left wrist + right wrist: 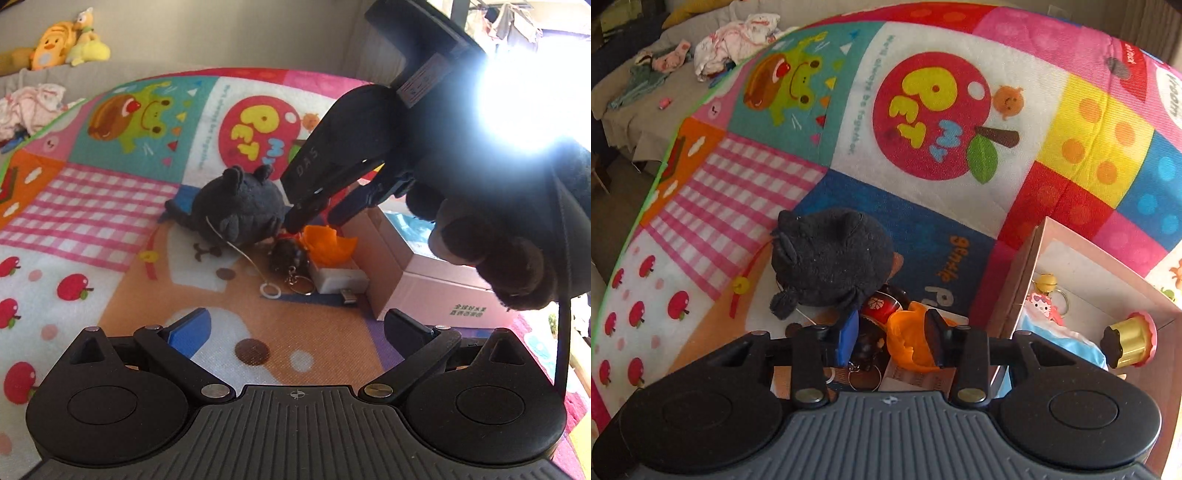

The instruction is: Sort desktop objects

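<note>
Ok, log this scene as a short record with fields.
surface: patchwork mat
left gripper: open, holding nothing, hovering over the mat
right gripper: open, fingers either side of the orange toy, grip not closed
loose pile: black plush, orange toy, keyring, white block
box: open, right of the pile, holds a gold cap and small charms

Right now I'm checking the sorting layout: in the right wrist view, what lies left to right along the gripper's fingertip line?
Black plush toy → orange plastic piece → pink box → gold-and-pink toy inside the box.
</note>
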